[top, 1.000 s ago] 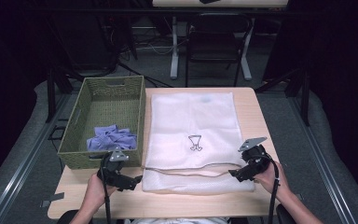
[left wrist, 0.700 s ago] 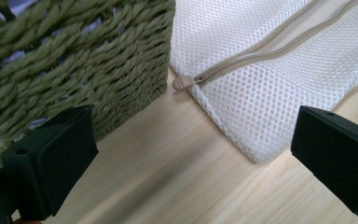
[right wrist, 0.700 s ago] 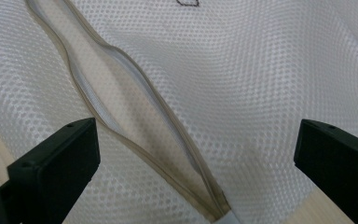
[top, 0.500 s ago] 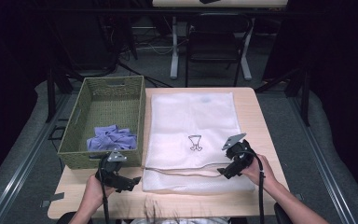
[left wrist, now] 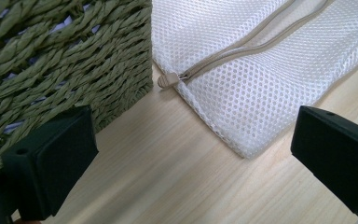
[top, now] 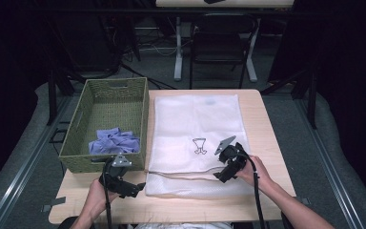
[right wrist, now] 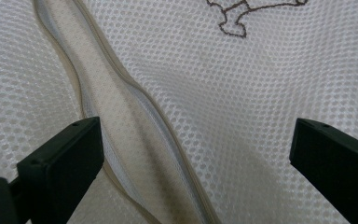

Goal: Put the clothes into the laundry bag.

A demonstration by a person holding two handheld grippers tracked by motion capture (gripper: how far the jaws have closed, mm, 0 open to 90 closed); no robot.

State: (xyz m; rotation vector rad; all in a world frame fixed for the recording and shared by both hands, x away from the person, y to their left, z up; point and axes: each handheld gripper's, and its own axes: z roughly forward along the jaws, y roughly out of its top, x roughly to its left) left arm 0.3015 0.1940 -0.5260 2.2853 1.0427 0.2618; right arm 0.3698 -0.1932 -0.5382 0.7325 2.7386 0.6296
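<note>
White mesh zip bag [top: 198, 138] lying flat on the light wooden counter [top: 271, 143], taking up most of the middle and right side. Little brown line-drawn logo [top: 199, 145] stitched near its centre. Beige zipper [top: 181, 174] running across the near end, gaping open a bit, with the two tracks pulled apart in the right gripper view [right wrist: 121, 126]. Zipper pull [left wrist: 169, 80] sitting at the bag's left corner, just beside the basket wall, resting on bare wood.

Right tongs [top: 222, 174] down over the bag at the zipper line, held in a hand [top: 250, 169] coming in from the bottom right, cable trailing back along the forearm. Spread wide, nothing between them but mesh and the open zipper below. Can't tell whether actually touching the fabric.

Left tongs [top: 137, 187] low over the counter near the front edge, just left of the bag's near-left corner, pointing toward it. Also spread wide, holding nothing; bare wood, the bag corner and the basket base between the two black jaws in the left gripper view.

Green woven rectangular basket [top: 106, 102] touching or nearly touching the bag's left edge. Crumpled blue-lilac cloth [top: 114, 142] piled in its near end.

Black chair [top: 219, 47] beyond the counter's far side, dark room all round.
</note>
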